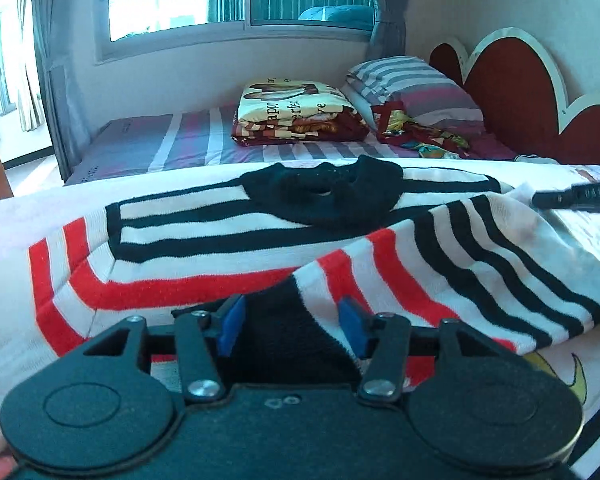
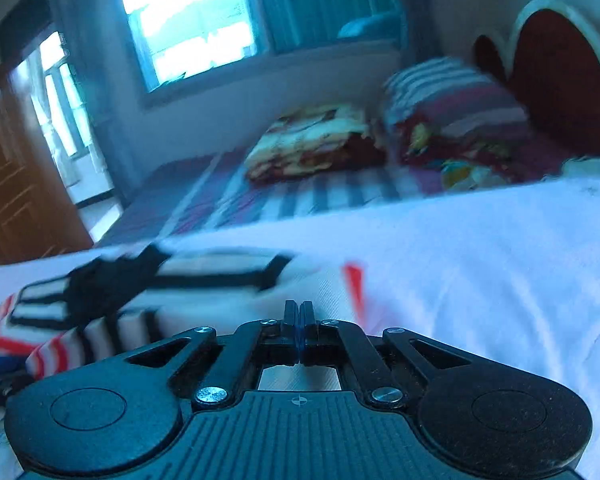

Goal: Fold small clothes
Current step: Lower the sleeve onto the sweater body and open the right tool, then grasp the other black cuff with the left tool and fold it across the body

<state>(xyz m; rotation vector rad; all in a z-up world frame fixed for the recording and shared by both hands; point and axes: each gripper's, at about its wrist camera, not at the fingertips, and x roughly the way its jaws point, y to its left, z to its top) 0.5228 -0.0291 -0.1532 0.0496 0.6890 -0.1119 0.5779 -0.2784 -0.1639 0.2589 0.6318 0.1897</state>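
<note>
While the white knit sweater with red and black stripes (image 1: pixel 228 240) is lying on the white bed sheet (image 2: pixel 460 260), the left gripper (image 1: pixel 290 326) is standing spread over its hem, the right gripper (image 2: pixel 299 320) pressing together on nothing.

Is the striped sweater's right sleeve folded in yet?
Yes, folded: the striped sweater has its sleeve lying diagonally across the body.

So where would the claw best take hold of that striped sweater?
Probably at the black hem band of the striped sweater, coming in low from the near side. That edge lies between the left claw's open fingers; the right claw is shut, holding nothing.
</note>
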